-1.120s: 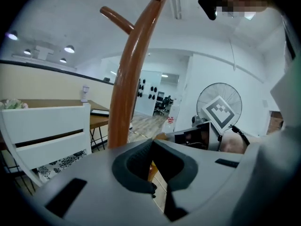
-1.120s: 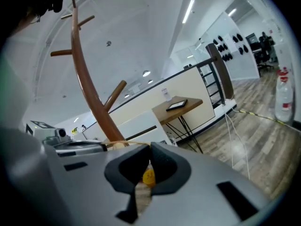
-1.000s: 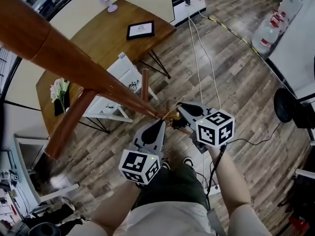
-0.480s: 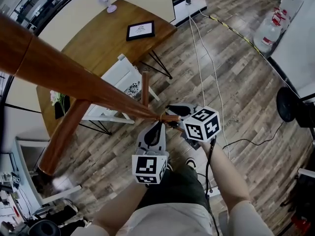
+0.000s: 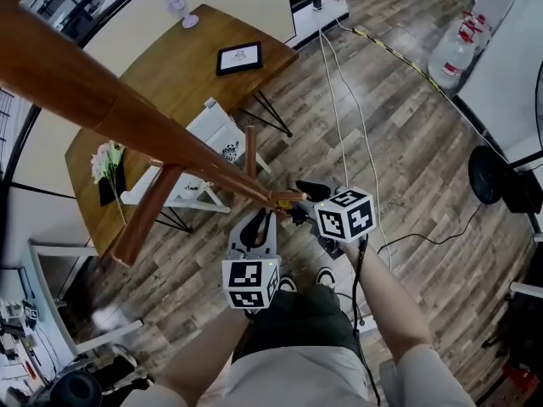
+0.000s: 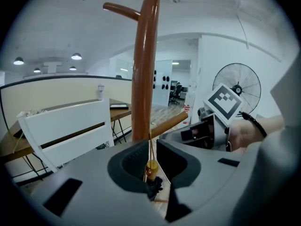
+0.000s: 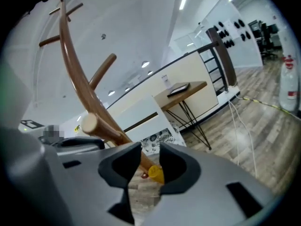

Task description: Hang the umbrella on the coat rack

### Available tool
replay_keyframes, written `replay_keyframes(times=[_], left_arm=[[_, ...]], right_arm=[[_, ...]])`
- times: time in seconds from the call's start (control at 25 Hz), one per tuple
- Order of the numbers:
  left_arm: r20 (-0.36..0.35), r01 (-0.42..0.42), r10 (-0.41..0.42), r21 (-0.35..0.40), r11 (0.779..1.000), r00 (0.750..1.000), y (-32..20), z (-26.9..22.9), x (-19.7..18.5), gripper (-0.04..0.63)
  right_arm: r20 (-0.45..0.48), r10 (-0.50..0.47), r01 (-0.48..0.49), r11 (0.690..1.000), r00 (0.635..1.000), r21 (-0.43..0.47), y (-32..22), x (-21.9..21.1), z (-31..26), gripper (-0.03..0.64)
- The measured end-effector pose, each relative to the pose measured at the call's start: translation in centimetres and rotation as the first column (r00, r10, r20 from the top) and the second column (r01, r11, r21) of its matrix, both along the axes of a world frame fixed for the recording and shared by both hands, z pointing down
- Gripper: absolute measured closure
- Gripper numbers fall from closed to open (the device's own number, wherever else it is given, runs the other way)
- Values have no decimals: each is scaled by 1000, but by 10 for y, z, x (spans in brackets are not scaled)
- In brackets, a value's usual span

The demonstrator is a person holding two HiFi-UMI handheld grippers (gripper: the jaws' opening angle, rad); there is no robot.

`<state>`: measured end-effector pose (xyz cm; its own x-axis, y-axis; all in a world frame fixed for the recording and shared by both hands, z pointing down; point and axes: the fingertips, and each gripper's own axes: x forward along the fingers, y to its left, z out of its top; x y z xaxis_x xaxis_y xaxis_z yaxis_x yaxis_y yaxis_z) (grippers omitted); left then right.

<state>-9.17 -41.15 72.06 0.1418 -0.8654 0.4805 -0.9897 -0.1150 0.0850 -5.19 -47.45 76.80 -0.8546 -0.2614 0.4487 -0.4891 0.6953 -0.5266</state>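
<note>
The wooden coat rack (image 5: 102, 100) slants from the upper left, and one peg (image 5: 254, 192) ends between my two grippers. From that peg (image 6: 171, 122) a thin cord hangs straight down to the umbrella's small yellow knob (image 6: 151, 166), with a black bit of the umbrella (image 6: 154, 187) under it. My left gripper (image 5: 260, 220) points up from below, its jaws close together on that black part (image 6: 152, 147). My right gripper (image 5: 304, 200) is at the peg's tip. Its jaws are opening, and the yellow knob (image 7: 155, 173) sits loose between them (image 7: 150, 154). Most of the umbrella is hidden.
Behind the rack stand a white folding chair (image 5: 208, 130) and a wooden table (image 5: 170, 66) with a framed tablet (image 5: 240, 58) and flowers (image 5: 106, 164). Cables (image 5: 352, 117) cross the plank floor. A fan (image 5: 488, 176) and water bottles (image 5: 454, 53) are on the right.
The right gripper's jaws have spread apart at the peg's tip, and its cube has shifted left. The left gripper has sunk a little under the peg.
</note>
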Motion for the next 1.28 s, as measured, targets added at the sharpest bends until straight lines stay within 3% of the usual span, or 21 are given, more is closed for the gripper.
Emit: replay_keyframes(times=[0.2,0.4,0.6,0.84,1.28], left_arm=[[12,-5,5,17,1000,1000,19,-45,-6,545],[11,-55,55,51,997,998,32,-101,-3,545],[-10,-108,109,82,991,994,50,-162,-5,545],[6,-149,149,147,978,989,71,-225,-10,551],[70,-190,177,296,936,982,107,-323,-17,558]], right_arm=[[-11,121,-121,993,993,13,-13,48,-54,509],[17,191,-191,977,982,94,-14,84,-138,526],[38,139,-144,966,990,213,24,86,-227,604],[94,102,-126,945,990,303,71,80,-309,612],[170,35,-105,900,985,423,129,73,-409,612]])
